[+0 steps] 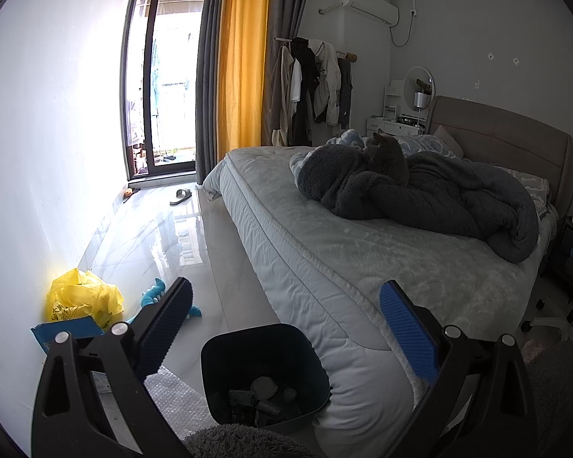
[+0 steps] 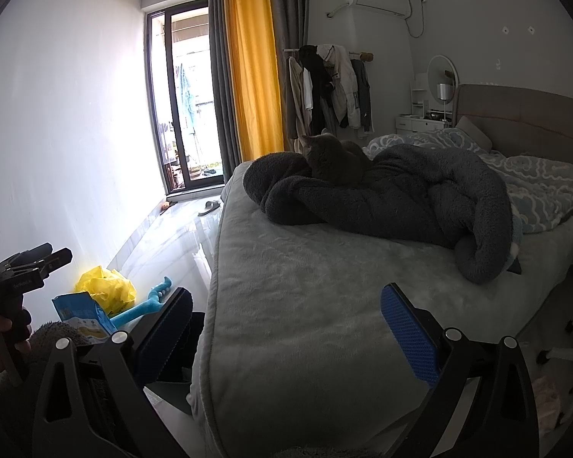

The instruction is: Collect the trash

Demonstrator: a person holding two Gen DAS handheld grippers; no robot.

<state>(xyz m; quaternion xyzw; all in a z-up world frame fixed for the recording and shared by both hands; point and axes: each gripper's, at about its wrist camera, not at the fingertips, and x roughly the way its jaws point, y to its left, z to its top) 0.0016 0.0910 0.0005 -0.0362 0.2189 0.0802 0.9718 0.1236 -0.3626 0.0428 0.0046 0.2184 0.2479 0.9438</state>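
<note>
A dark trash bin (image 1: 265, 374) stands on the floor against the bed's corner and holds several scraps. My left gripper (image 1: 286, 297) is open and empty above it. A yellow plastic bag (image 1: 84, 299) and a blue packet (image 1: 70, 330) lie by the wall, with bubble wrap (image 1: 179, 397) beside the bin. My right gripper (image 2: 286, 297) is open and empty over the bed's corner. The right wrist view shows the yellow bag (image 2: 107, 288), the blue packet (image 2: 82, 315), part of the bin (image 2: 185, 362), and the left gripper (image 2: 30, 263) at the far left.
A bed (image 1: 324, 252) with a dark blanket (image 1: 420, 198) and a grey cat (image 1: 387, 156) fills the right. A blue toy (image 1: 158, 295) lies on the tiled floor; a slipper (image 1: 180, 195) lies near the balcony door. A grey fluffy rug edge (image 1: 225, 439) is below.
</note>
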